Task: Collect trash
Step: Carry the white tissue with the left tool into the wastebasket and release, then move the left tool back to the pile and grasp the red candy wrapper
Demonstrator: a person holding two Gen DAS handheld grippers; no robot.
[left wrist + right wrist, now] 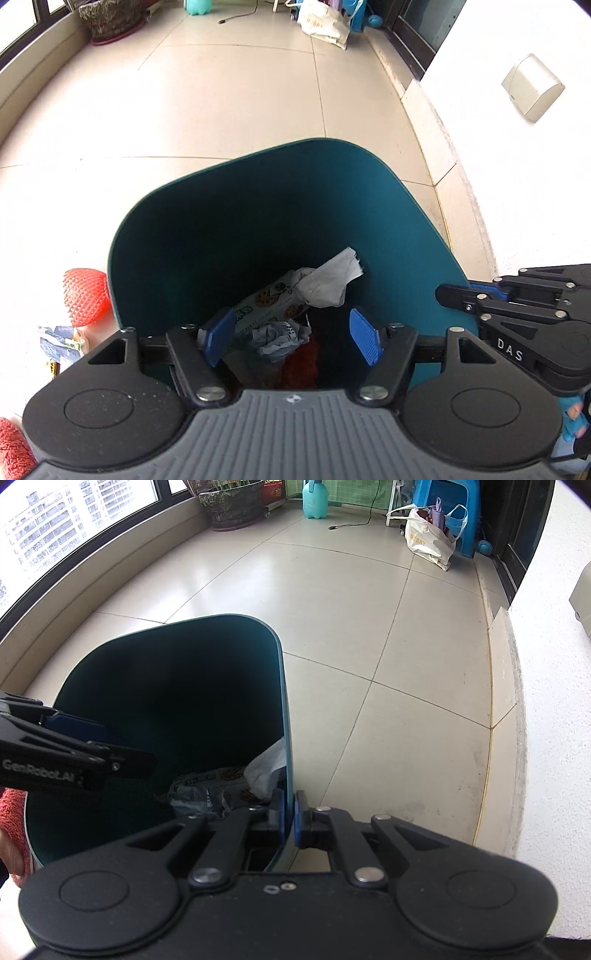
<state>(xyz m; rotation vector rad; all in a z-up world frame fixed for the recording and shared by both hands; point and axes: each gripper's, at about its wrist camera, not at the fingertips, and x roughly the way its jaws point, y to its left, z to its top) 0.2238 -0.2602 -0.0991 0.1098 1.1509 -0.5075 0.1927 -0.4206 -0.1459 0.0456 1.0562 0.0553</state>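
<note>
Over the teal bin [258,221], the left gripper [293,338] hangs with jaws wide apart and nothing between them. Crumpled paper [328,280] and a cookie wrapper [269,301] lie inside. The right gripper [290,821] is clamped on the bin's rim. A red foam net [86,297], possibly trash, sits on the floor [240,92] beside the bin.

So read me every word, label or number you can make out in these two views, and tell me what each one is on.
"DAS": side of the right claw, seen from the left wrist.
"GenRobot.AI": side of the left claw, seen from the right wrist.
Cookie wrapper in the teal bin: print too blurred to read.
White tote bag by the far wall: lettering too small to read.
</note>
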